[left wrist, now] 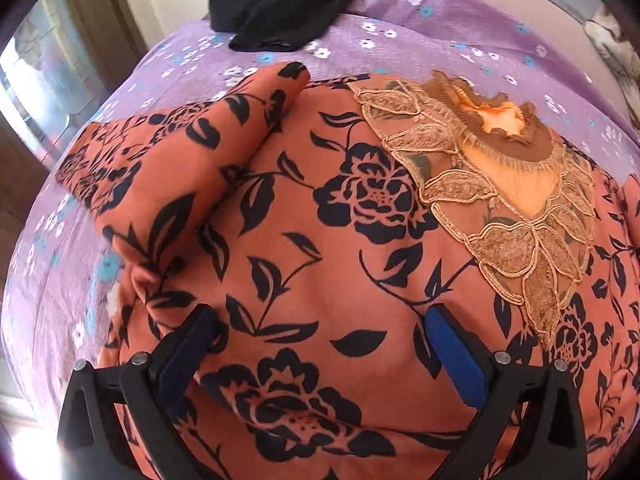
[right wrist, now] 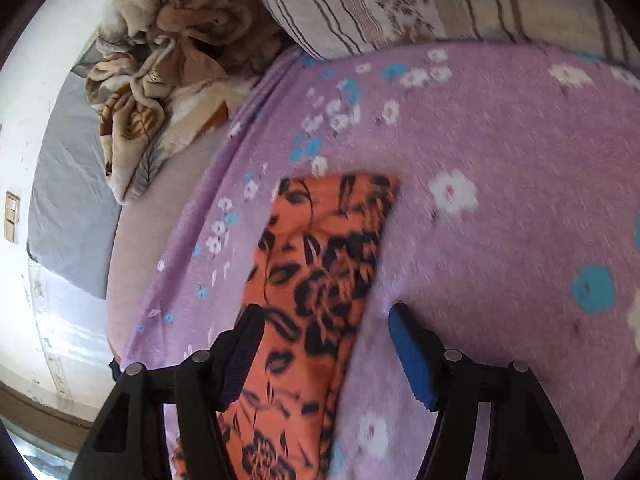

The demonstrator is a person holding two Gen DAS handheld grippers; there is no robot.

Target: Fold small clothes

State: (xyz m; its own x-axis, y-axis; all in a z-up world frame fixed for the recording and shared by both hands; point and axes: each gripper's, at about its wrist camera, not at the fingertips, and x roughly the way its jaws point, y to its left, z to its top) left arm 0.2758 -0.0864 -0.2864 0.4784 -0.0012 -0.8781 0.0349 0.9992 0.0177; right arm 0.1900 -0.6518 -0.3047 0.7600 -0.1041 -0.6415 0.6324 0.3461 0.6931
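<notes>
I see the orange dress [left wrist: 320, 216] lying flat on the purple sheet [left wrist: 460, 28] of the bed, with its lace collar [left wrist: 500, 208] facing up. My left gripper [left wrist: 320, 344] hangs over the dress body, jaws apart and holding nothing. One sleeve [left wrist: 172, 168] lies folded beside it. My right gripper [right wrist: 326, 344] is over the other sleeve [right wrist: 320, 264], jaws also apart. A black cloth [left wrist: 280, 8] lies far behind the dress.
</notes>
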